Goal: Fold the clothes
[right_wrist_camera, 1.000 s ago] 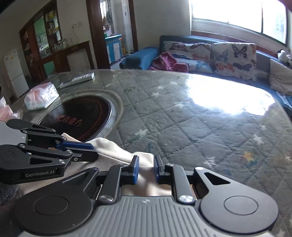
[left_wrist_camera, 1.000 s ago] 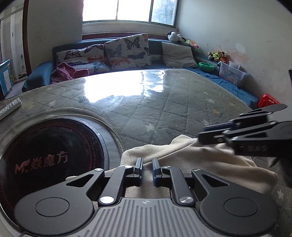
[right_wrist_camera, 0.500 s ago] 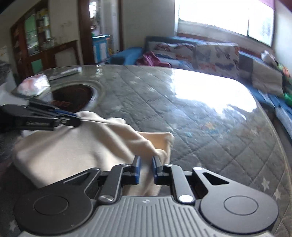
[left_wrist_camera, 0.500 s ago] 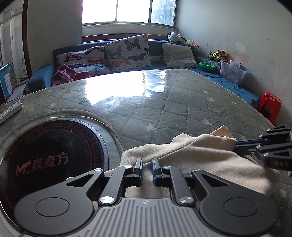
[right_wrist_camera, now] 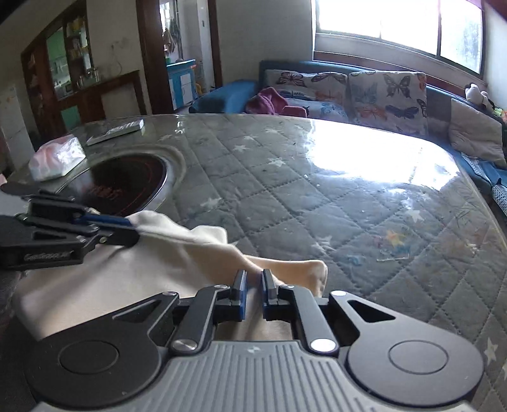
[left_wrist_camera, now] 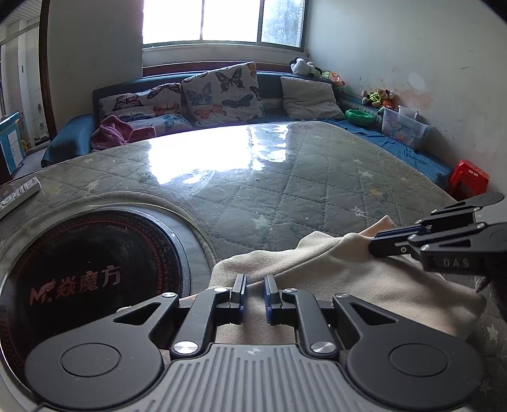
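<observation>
- The cream garment lies bunched at the near edge of the table, just beside the round black cooktop that is sunk in the tabletop.
- Your left gripper holds a fold of it; the jaws are nearly together with cloth between them, so they pinch the garment.
- Your right gripper does the same on another fold, near the pale rounded end of the cloth.
- In the left view the right gripper comes in from the right side, and its tips press on a raised ridge of the fabric.
- In the right view the left gripper comes in from the left, on the upper edge of the cloth.
- The near part of the garment is hidden under both gripper bodies, so you cannot tell its full shape or what kind of clothing it is.
- The fabric looks soft and fleecy, with thick rounded folds.
- The table carries a grey-green quilted cover with small stars, under a glossy clear sheet that reflects the window.
- A remote control and a soft white-pink packet lie at the far left corner.
- Behind the table stands a blue sofa with butterfly cushions.
</observation>
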